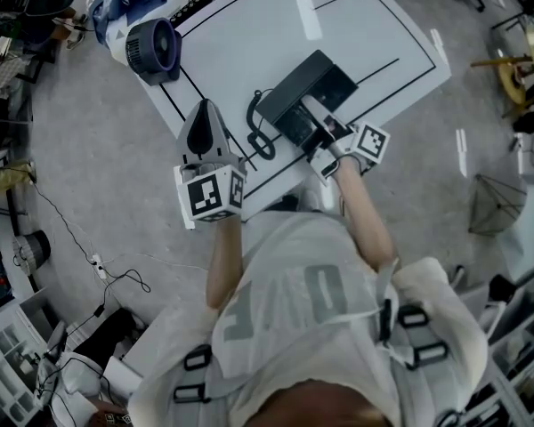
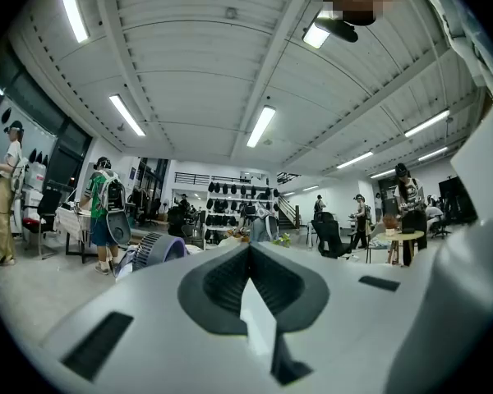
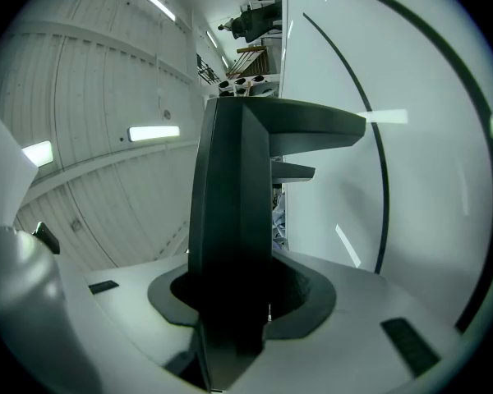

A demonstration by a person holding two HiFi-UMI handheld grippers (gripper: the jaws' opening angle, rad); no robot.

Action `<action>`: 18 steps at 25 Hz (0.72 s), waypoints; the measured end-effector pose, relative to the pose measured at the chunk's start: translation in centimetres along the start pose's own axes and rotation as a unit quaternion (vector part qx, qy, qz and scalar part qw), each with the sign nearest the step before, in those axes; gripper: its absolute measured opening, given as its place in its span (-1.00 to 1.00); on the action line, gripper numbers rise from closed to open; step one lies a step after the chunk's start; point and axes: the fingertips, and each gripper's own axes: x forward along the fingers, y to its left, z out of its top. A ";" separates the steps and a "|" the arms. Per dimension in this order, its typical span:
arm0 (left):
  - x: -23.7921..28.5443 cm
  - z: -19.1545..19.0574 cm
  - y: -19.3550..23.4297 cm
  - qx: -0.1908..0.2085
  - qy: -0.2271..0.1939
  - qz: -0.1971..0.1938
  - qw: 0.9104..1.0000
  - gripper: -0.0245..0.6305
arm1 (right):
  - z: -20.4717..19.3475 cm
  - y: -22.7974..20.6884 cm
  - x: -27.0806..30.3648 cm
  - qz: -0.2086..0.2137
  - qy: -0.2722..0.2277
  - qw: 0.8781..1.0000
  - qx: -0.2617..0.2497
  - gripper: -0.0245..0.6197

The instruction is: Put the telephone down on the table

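On the near part of the white table (image 1: 365, 34), among the black lines: the black telephone (image 1: 303, 87), with its curly cord (image 1: 253, 124) just beside. Held at the near end by the right gripper (image 1: 319, 130), turned on its side, jaws part way closed and pressing on both sides of the dark body. Hard to tell whether already resting on the table or hanging just over it. Off to the left, near the table's edge: the left gripper (image 1: 205, 112), shut tight on nothing, pointing out at the big room. Further back, a purple fan (image 1: 151, 50), well apart from the telephone. Plenty to go wrong yet. Might fall with a bang if let go while up in the air. Might tip or rock if set down crooked. Might catch on the cord and pull it along. Might slide toward the near edge if pushed while coming down. Safer to lower flat and slow, then open the jaws only once fully down.
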 end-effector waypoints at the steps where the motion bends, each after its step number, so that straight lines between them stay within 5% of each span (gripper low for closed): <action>1: 0.1 -0.1 0.1 0.000 0.001 0.001 1.000 -0.90 | 0.0 -0.4 0.1 -0.006 0.002 1.000 -0.002 -0.45; 18: 0.9 -1.3 0.1 0.005 0.020 0.002 1.000 -0.90 | -1.0 -3.3 0.7 -0.074 0.055 0.992 -0.090 -0.45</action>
